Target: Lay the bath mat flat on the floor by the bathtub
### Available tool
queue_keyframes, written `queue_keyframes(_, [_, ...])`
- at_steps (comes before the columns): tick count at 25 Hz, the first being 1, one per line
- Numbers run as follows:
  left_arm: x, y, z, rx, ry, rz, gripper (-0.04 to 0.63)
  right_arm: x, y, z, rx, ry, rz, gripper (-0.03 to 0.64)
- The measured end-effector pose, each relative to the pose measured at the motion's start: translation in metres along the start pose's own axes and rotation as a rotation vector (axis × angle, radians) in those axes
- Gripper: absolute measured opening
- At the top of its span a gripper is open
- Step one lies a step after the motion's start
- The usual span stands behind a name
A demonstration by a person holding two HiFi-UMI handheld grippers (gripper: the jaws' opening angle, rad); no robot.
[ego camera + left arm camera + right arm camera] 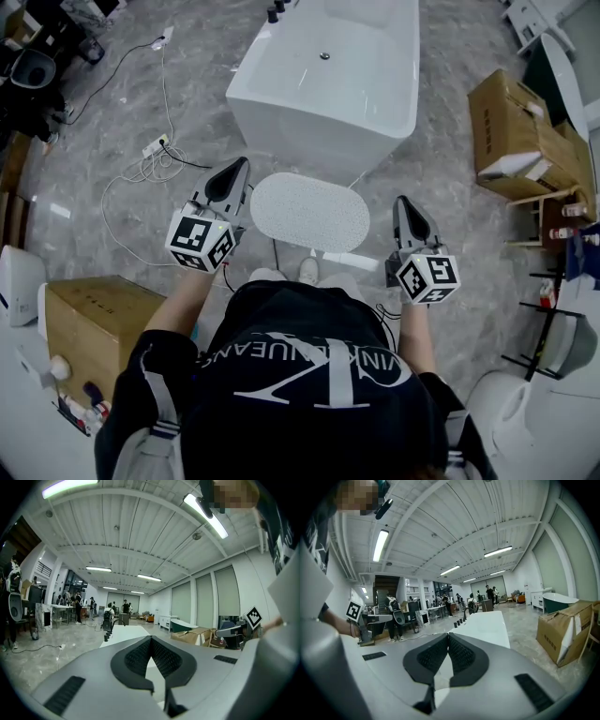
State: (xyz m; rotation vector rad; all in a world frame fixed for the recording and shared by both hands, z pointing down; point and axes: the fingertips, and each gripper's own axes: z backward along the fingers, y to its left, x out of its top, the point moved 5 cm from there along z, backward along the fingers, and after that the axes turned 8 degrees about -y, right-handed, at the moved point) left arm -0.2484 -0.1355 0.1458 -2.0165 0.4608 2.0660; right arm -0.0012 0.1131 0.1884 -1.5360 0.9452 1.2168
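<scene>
We judge the task done: the bath mat (310, 211) lies flat on the floor (141, 103) just beside the bathtub (323, 94). Our left gripper (240, 165) and right gripper (402, 202) have their jaws closed on nothing.

The right gripper (448, 638) had its jaws closed tip to tip, with nothing caught between them. Dead ahead at twelve o'clock ran the white bathtub (483, 624). A cardboard box (562, 630) stood on the floor at three o'clock, and the left gripper (386, 618) with its marker cube showed at nine o'clock.
</scene>
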Motion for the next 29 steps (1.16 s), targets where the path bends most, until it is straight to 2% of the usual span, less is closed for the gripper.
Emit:
queue_keyframes(7, [0.001, 0.009, 0.002, 0.019, -0.006, -0.003, 0.012, 0.011, 0.007, -0.006, 0.011, -0.042, 0.066, 0.025])
queue_keyframes(19, [0.003, 0.012, 0.005, 0.043, -0.016, -0.024, 0.012, 0.006, 0.005, -0.009, 0.003, -0.047, 0.053, 0.025])
queue_keyframes(29, [0.001, 0.019, -0.001, 0.069, -0.018, -0.002, 0.012, 0.007, 0.002, -0.024, 0.021, -0.044, 0.060, 0.025])
